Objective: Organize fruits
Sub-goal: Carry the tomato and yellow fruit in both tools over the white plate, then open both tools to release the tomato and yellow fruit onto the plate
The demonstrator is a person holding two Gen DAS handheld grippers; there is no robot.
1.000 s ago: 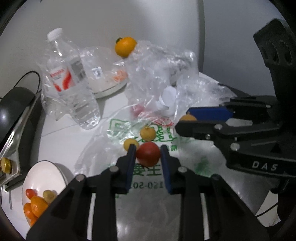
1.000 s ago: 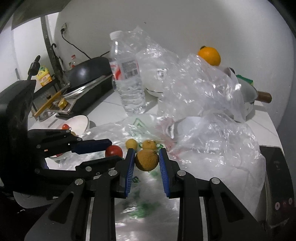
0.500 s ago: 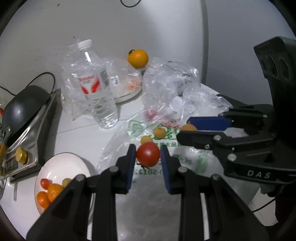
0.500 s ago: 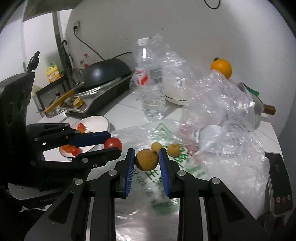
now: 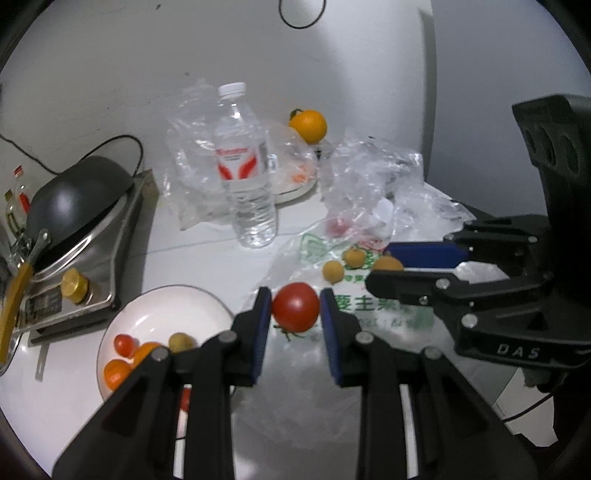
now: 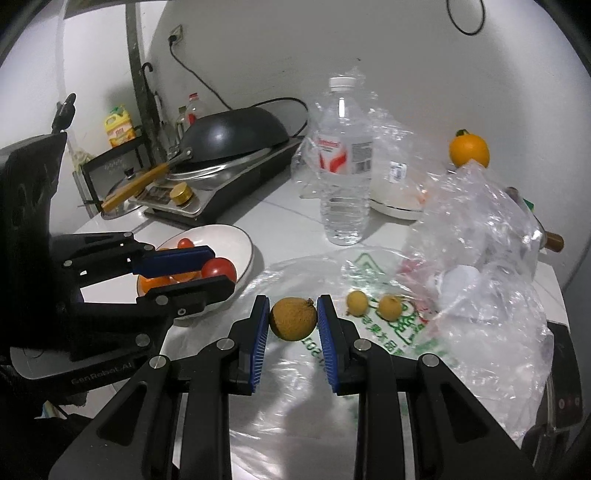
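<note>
While both grippers hang above the counter, each carries one fruit. Left gripper (image 5: 296, 314): jaws closed to fruit width on a red tomato (image 5: 296, 307), pinched between the blue pads, stalk end down. Right gripper (image 6: 293, 319): jaws clamped likewise on a rough brown round fruit (image 6: 293, 319). Beyond, two small yellow fruits (image 6: 357, 302) lie apart on a printed plastic bag (image 6: 384, 332). White bowl (image 6: 236, 240), left of the bag, holds small red and orange fruits. Farther back: water bottle (image 6: 341, 166), crumpled clear plastic (image 6: 480, 229), an orange (image 6: 469, 150) near the wall. Only the right wrist view shows a wall socket (image 6: 176, 34) and a yellow bottle (image 6: 119, 127) behind the wok (image 6: 236, 129).
</note>
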